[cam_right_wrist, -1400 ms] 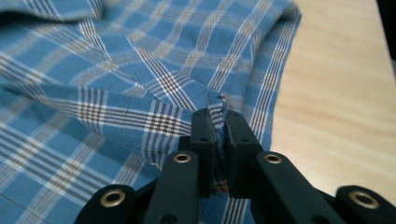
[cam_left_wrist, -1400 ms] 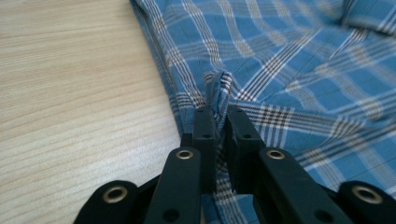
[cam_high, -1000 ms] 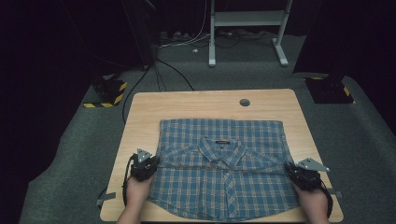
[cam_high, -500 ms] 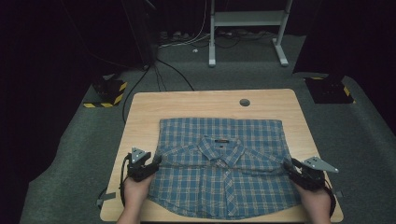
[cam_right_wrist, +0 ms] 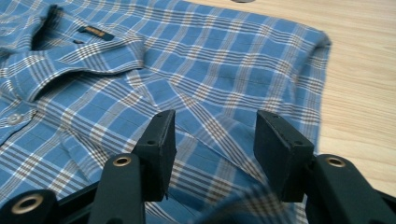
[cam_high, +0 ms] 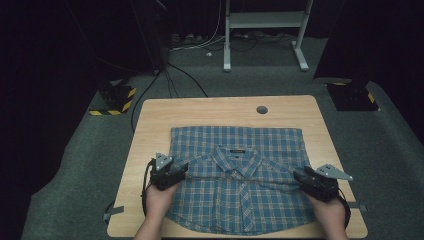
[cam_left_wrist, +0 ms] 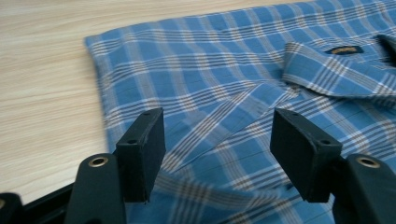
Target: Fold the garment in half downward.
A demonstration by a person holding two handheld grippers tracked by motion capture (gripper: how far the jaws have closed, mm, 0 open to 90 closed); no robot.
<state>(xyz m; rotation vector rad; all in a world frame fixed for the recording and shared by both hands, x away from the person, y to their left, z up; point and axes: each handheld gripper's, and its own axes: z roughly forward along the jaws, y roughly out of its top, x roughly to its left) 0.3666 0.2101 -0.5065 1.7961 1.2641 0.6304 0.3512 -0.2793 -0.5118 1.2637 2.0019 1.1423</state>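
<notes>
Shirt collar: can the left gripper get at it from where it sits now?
Probably yes. The left gripper is open over the shirt near its left edge, and only flat plaid cloth lies between it and the collar; the right gripper sits far across.

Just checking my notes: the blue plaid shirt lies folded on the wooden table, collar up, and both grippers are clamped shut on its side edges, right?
Not quite. The left gripper and right gripper are both open, jaws just spread apart over the cloth; each gripper view shows it. The blue plaid shirt does lie folded, collar up, on the wooden table.
</notes>
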